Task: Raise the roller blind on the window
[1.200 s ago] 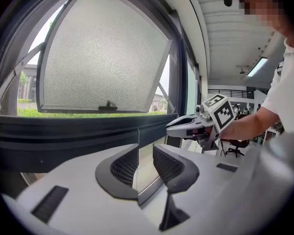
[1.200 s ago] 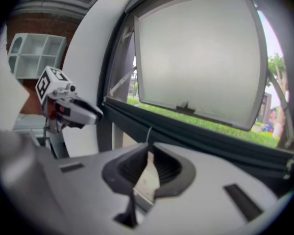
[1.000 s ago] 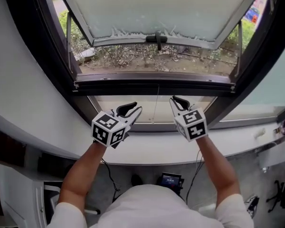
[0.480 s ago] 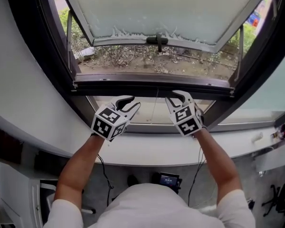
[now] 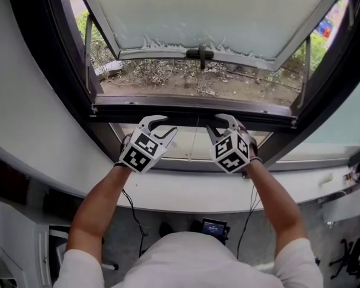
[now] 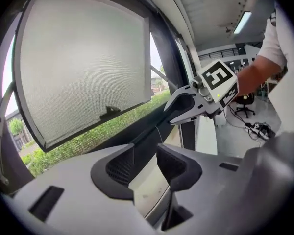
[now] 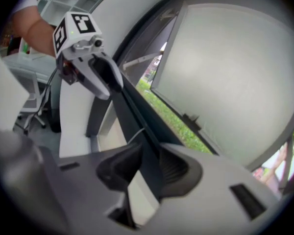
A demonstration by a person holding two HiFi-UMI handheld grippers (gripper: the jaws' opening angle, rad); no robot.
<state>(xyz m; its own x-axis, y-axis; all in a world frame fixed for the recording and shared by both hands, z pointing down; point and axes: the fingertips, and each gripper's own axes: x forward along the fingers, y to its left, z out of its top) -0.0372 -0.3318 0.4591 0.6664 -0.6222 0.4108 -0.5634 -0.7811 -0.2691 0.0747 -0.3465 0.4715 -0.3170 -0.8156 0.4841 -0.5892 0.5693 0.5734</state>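
- Fingers [image 6: 118,173] of left gripper [image 5: 165,126]: apart, and they have just been opening. The dark rail [image 5: 186,108] of the roller blind passes through the gap. The pads are not pressing on it.
- Fingers [image 7: 179,169] of right gripper [image 5: 216,126]: also apart, also just been opening. The same rail runs between them, closer to one pad than the other, with no clamp seen.
- Both grippers are at the rail, one on either side of its middle, tips pointing toward the window. Each shows further along the rail in the other's gripper view.
- Rail position: level, spanning the window frame [image 5: 60,89] from side to side. It lies below the open sash [image 5: 216,11] and above the white sill [image 5: 186,188].
- A thin cord [image 5: 195,138] hangs from the rail's middle, between the two grippers, in front of a pale panel [image 5: 183,147].
- The pale panel fills the opening directly under the rail. Cannot tell whether it is blind fabric or a pane.
- The sash is frosted, with its lower edge swung outward and a dark handle [image 5: 201,53] at the centre of that edge.
- Through the gap under the sash: bare ground [image 5: 186,83] with twigs, and green plants at both sides.
- Forearms [image 5: 99,209] reach forward over the sill, one to each gripper. The marker cubes [image 5: 141,152] face the head camera.
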